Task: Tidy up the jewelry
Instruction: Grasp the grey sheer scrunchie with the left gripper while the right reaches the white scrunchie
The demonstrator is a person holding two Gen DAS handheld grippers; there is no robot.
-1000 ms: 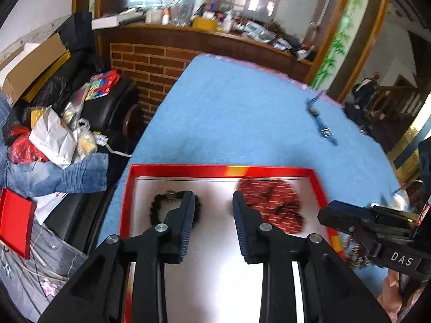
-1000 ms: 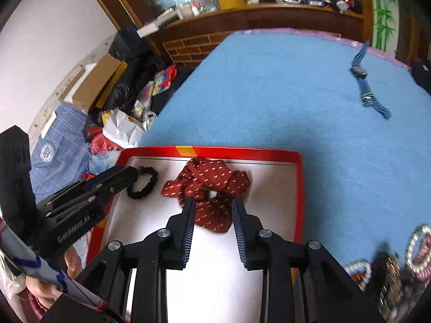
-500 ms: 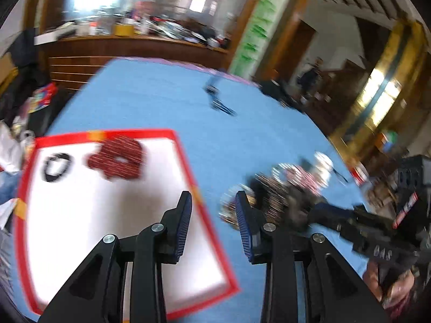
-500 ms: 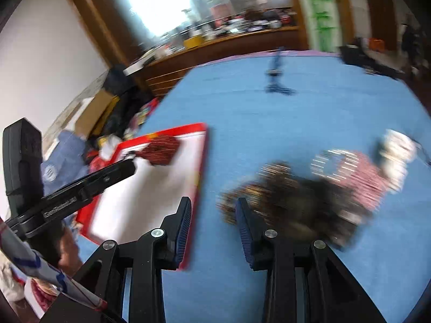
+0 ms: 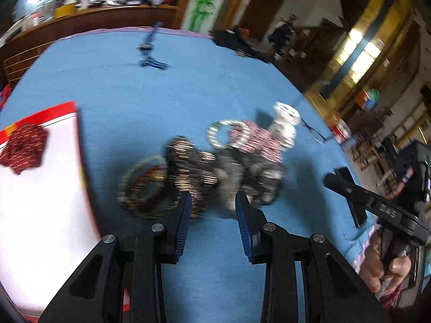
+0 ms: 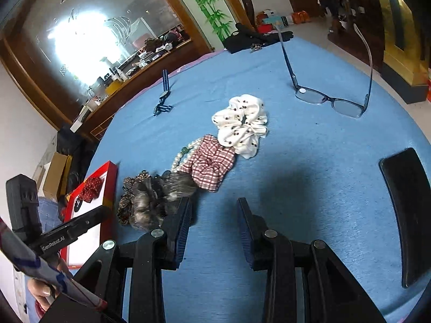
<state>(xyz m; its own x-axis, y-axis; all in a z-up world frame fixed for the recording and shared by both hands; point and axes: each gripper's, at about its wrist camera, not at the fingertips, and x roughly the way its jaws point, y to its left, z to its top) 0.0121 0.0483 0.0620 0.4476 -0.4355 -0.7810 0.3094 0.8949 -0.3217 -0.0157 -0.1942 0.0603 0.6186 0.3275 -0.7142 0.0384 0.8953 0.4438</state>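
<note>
A pile of hair ties and bracelets lies on the blue cloth: a white spotted scrunchie (image 6: 242, 125), a red checked scrunchie (image 6: 208, 165), a pearl bracelet (image 6: 186, 153), a grey furry scrunchie (image 6: 159, 196) and a dark beaded piece (image 6: 129, 196). The red-rimmed white tray (image 5: 35, 188) holds a dark red scrunchie (image 5: 24, 148). My left gripper (image 5: 212, 207) is open and empty, just short of the pile (image 5: 204, 167). My right gripper (image 6: 214, 212) is open and empty, its left finger beside the grey scrunchie.
Blue-framed glasses (image 6: 328, 99) stand on the cloth at the far right. A blue striped strap (image 6: 163, 99) lies at the far side. A black phone (image 6: 406, 204) lies at the right. A cluttered wooden counter stands behind the table.
Both grippers have swung right, away from the tray and over to the pile of jewelry. Both stay open and empty.
</note>
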